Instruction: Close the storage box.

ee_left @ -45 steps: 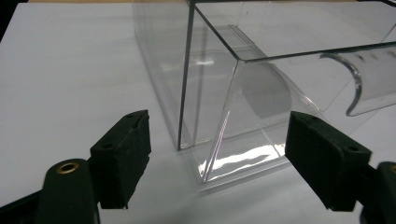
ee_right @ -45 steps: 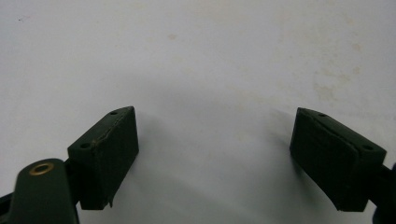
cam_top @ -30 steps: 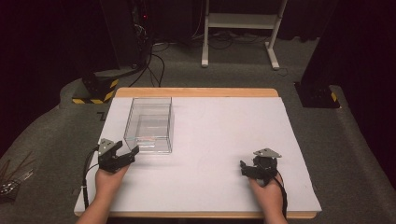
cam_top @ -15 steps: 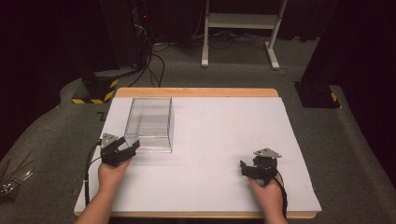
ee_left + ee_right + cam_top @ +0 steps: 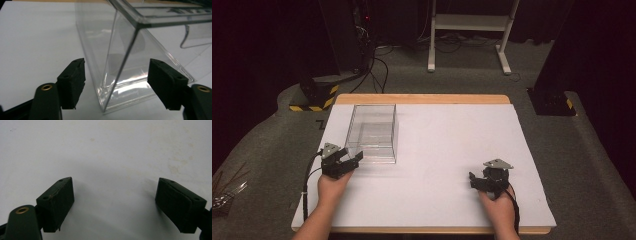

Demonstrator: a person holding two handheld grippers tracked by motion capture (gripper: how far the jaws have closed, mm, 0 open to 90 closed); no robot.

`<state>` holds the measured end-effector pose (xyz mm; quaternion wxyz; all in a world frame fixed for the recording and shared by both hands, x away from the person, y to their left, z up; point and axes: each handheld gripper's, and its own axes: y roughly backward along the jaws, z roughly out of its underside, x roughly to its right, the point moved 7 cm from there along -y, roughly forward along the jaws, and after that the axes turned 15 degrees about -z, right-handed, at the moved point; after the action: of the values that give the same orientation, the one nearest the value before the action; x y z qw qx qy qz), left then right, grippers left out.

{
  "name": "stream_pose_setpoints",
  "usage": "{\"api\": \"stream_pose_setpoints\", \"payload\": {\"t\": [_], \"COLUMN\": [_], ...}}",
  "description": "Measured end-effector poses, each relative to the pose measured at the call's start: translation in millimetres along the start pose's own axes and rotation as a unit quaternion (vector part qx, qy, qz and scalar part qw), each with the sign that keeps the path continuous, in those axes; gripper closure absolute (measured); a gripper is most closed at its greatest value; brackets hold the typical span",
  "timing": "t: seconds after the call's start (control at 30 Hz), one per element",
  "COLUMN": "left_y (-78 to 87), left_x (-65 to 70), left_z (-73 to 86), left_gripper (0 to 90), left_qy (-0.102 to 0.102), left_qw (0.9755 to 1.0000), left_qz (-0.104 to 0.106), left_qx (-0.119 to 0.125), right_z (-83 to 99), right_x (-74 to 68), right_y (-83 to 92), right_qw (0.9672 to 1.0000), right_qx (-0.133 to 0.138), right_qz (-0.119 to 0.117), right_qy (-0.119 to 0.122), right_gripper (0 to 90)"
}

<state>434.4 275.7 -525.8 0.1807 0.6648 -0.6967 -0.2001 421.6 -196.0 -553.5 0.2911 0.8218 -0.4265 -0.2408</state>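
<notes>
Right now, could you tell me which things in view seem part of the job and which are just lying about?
In play, as far as I can judge:
clear plastic box
left gripper, open at the box's near corner
right gripper, open over the white table

Lying about:
white stand
striped block

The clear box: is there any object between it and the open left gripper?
Nothing visible stands between them. The left gripper, jaws apart, sits just before the near corner of the clear box, and in the left gripper view that corner lies between the jaws with bare white table around.
</notes>
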Motion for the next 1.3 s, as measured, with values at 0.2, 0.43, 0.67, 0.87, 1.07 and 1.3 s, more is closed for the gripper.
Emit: {"api": "stream_pose_setpoints", "payload": {"t": [0.2, 0.43, 0.67, 0.87, 1.07, 1.3], "left_y": [10.4, 24.7, 50.5, 55.9, 52.7, 52.8], "left_x": [-3.0, -6.4, -17.1, -29.1, -23.6, -20.9], "left_z": [10.2, 23.7, 43.8, 60.1, 67.1, 67.1], "left_gripper": [22.8, 22.1, 21.5, 21.2, 19.0, 21.6], "left_qy": [-0.003, -0.012, -0.030, -0.035, -0.085, -0.091], "left_qw": [0.9998, 0.9989, 0.9977, 0.9969, 0.9923, 0.9924], "left_qz": [0.008, 0.022, 0.024, 0.004, -0.026, -0.014], "left_qx": [-0.017, -0.038, -0.056, -0.071, -0.086, -0.082], "right_z": [0.0, 0.0, 0.0, 0.0, 0.0, 0.2], "right_x": [-0.1, -0.1, -0.1, -0.3, -0.2, -0.7], "right_y": [0.1, 0.0, 0.1, 0.1, 0.1, 0.3], "right_qw": [1.0000, 1.0000, 1.0000, 1.0000, 1.0000, 1.0000], "right_qx": [0.000, 0.000, 0.000, 0.001, 0.001, 0.001], "right_qz": [0.000, 0.000, 0.000, 0.000, 0.000, 0.000], "right_qy": [0.001, 0.000, 0.001, 0.001, 0.001, 0.004], "right_gripper": [15.5, 15.5, 15.6, 15.7, 15.7, 16.6]}}
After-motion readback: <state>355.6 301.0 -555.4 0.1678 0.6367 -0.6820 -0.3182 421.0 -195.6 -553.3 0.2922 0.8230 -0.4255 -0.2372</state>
